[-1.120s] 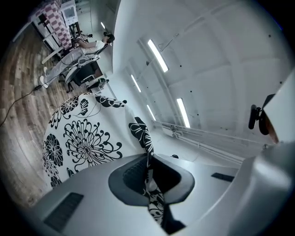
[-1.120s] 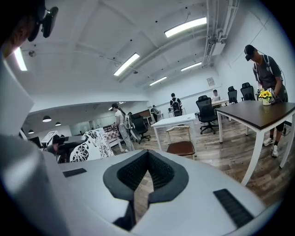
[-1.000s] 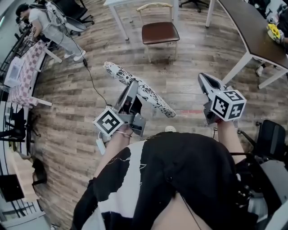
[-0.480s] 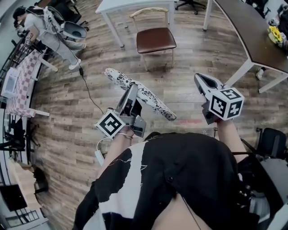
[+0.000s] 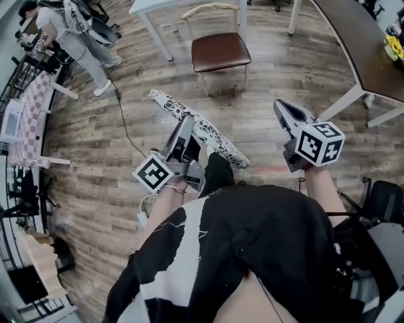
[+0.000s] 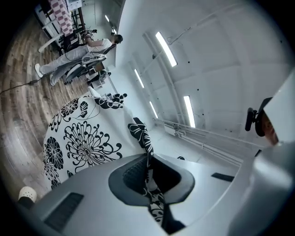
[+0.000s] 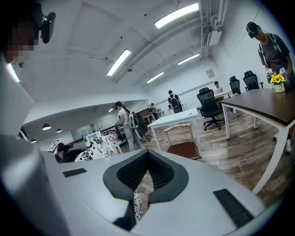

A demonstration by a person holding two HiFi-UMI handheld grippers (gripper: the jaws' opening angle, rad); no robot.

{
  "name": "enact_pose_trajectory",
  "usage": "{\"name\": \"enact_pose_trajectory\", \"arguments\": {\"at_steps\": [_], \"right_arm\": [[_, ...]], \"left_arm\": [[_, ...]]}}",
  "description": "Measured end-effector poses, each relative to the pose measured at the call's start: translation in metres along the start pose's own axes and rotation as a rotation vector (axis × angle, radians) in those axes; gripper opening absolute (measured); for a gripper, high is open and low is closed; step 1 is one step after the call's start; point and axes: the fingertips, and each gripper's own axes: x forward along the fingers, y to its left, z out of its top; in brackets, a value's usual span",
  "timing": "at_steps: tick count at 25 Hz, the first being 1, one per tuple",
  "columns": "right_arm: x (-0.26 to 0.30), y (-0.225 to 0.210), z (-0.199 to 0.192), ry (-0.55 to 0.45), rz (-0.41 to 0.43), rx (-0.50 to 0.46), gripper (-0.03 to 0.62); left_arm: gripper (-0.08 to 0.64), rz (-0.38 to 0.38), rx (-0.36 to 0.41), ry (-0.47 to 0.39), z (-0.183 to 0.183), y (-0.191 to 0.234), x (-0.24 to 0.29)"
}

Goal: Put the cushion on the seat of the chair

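The cushion (image 5: 208, 135), white with black flowers, hangs edge-on over the wooden floor. My left gripper (image 5: 186, 121) is shut on its near edge; in the left gripper view a fold of the printed fabric (image 6: 148, 184) is pinched between the pads of the left gripper (image 6: 148, 156), and the cushion (image 6: 83, 143) fills the left. The chair (image 5: 221, 50), with a brown seat and pale wooden frame, stands ahead beyond the cushion. My right gripper (image 5: 282, 108) is shut and empty, apart from the cushion's right end. From the right gripper (image 7: 147, 159) the chair (image 7: 184, 148) shows ahead.
A white table (image 5: 158, 7) stands behind the chair and a dark table (image 5: 360, 47) to the right. A person (image 5: 72, 35) stands at the far left beside a checked table (image 5: 28, 110). A cable (image 5: 126, 129) lies on the floor left of the cushion.
The floor has slid back under both grippers and the chair sits slightly nearer. The cushion stays in the left gripper. A dark leg has swung forward under the cushion.
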Motion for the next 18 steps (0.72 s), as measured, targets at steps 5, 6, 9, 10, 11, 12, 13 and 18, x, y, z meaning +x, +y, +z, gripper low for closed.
{"name": "enact_pose_trajectory", "arguments": {"at_steps": [5,6,9,10,11,12,13,18], "right_arm": [[0.024,-0.012,-0.002,0.017,-0.033,0.021,0.015],[0.030,-0.015,-0.001,0.017,-0.036,0.023,0.015],[0.044,-0.021,-0.005,0.008,-0.049,0.033,0.015],[0.051,-0.023,-0.004,0.006,-0.055,0.038,0.015],[0.061,-0.025,-0.001,0.008,-0.060,0.043,0.015],[0.073,-0.026,0.006,0.012,-0.065,0.047,0.015],[0.086,-0.028,0.014,0.017,-0.070,0.050,0.015],[0.128,-0.033,0.046,0.024,-0.081,0.053,0.015]], "left_arm": [[0.021,-0.010,-0.014,0.028,0.010,0.026,0.022],[0.021,-0.011,-0.014,0.033,0.013,0.032,0.027],[0.021,-0.032,-0.010,0.046,0.019,0.045,0.039],[0.021,-0.035,-0.009,0.054,0.023,0.050,0.045],[0.021,-0.036,-0.010,0.062,0.031,0.056,0.053],[0.021,-0.035,-0.013,0.067,0.042,0.062,0.063],[0.021,-0.035,-0.018,0.069,0.054,0.068,0.073],[0.021,-0.050,-0.030,0.068,0.098,0.087,0.113]]}}
